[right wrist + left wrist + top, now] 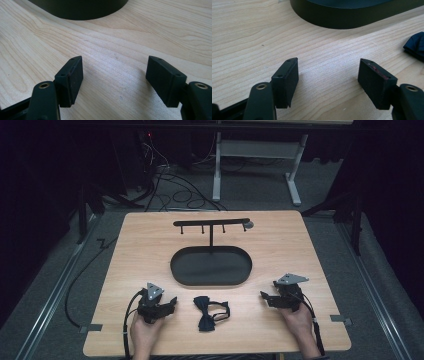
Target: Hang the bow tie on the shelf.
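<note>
Between your two grippers, dark bow tie (211, 312) flat on worktop (140, 245), nr front edge, untouched, left gripper (172, 301) just beside it w/ jaws spread, nothing held, right gripper (262, 295) same, black oval tray (210, 266) w/ hook stand (211, 223) behind.

Pretty soft, low-res high view, table (150, 235) evenly lit from above, pitch-dark surroundings, gripper views way brighter, wood grain sharp, soft shadows under the jaws, nearest black parts kinda blurry, no real glare
</note>
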Available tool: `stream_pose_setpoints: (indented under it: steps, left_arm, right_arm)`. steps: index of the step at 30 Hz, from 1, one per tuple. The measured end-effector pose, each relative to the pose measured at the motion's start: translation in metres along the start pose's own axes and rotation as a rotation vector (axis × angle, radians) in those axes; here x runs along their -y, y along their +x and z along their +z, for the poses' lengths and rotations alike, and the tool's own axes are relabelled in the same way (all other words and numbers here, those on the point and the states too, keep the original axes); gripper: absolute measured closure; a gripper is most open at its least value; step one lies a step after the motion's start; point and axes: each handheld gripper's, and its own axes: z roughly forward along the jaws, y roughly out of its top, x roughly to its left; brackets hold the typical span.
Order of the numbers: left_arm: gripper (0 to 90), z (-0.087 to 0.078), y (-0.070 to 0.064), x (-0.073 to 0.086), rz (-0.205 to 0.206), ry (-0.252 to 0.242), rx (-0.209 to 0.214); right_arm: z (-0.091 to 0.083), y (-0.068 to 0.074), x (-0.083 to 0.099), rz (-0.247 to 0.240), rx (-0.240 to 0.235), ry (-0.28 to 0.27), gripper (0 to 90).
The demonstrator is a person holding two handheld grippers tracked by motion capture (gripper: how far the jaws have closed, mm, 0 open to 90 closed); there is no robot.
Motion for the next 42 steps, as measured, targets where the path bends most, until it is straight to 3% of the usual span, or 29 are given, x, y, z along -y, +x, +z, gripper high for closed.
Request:
stream_pose_setpoints:
  steps: [18, 29, 32, 39, 42]
  left_arm:
    - [32.5, 0.000, 0.000, 0.000, 0.000, 0.001, 0.006]
    - [33.9, 0.000, -0.001, -0.002, -0.007, 0.010, -0.013]
    - [38.1, -0.002, 0.000, -0.003, -0.015, 0.012, 0.001]
    - [40.4, -0.009, -0.005, -0.013, -0.034, -0.012, 0.088]
    - [41.6, -0.013, -0.011, -0.020, -0.021, -0.019, 0.132]
  right_arm:
    - [0.000, -0.001, 0.000, 0.006, 0.008, 0.000, 31.8]
    - [0.000, 0.000, 0.000, -0.006, 0.001, 0.000, 31.5]
    - [0.000, 0.000, 0.000, -0.004, 0.001, 0.001, 31.6]
    - [0.000, 0.000, 0.000, -0.010, 0.000, 0.001, 31.3]
    - [0.000, 0.000, 0.000, -0.010, 0.000, 0.001, 31.3]
